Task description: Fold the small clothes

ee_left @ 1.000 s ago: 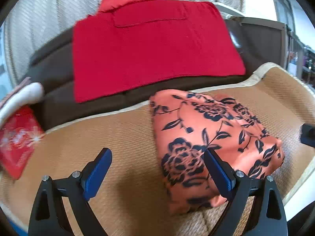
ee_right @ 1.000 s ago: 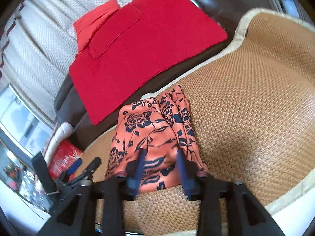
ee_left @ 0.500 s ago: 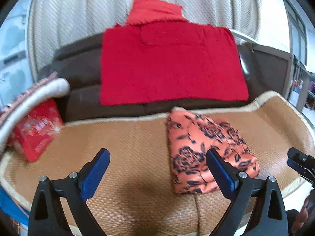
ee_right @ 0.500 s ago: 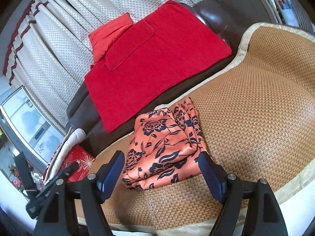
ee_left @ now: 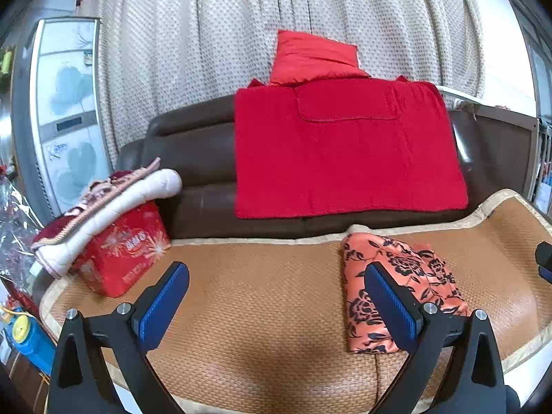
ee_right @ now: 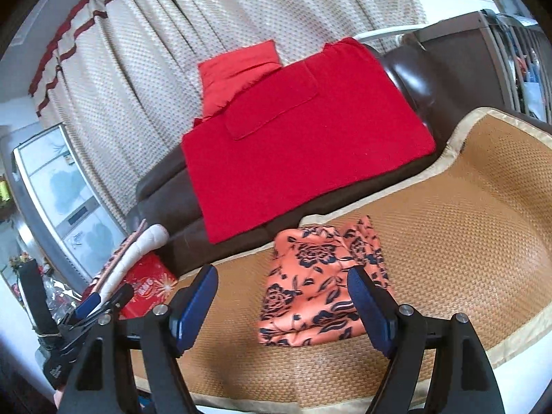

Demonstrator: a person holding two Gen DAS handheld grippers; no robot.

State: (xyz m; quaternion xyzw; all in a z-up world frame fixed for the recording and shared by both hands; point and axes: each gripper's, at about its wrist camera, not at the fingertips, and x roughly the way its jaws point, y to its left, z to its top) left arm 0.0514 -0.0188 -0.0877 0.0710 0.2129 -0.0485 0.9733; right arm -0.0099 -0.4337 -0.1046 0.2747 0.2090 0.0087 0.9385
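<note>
A folded orange garment with dark flowers [ee_left: 434, 276] [ee_right: 310, 276] lies on the woven sofa mat [ee_left: 258, 293], near its back edge. My left gripper [ee_left: 276, 276] hovers above the mat to the garment's left. Its jaws are opening, with nothing between the blue pads [ee_left: 162, 303]. My right gripper [ee_right: 282, 276] stands open above and in front of the garment, apart from it, holding nothing. A part of the right gripper [ee_left: 543, 262] shows at the left wrist view's right edge. The left gripper [ee_right: 96, 307] appears low on the left in the right wrist view.
A red blanket [ee_left: 345, 155] hangs over the brown sofa back, with a red pillow [ee_left: 310, 58] above it. At the mat's left end a folded quilt [ee_left: 103, 203] rests on a red package [ee_left: 127, 252]. A curtain and a fridge [ee_left: 65, 110] stand behind.
Both grippers rose and drew back from the garment, so it looks smaller. The right gripper's jaws, close together at the garment's near edge a second ago, have spread wide and left it.
</note>
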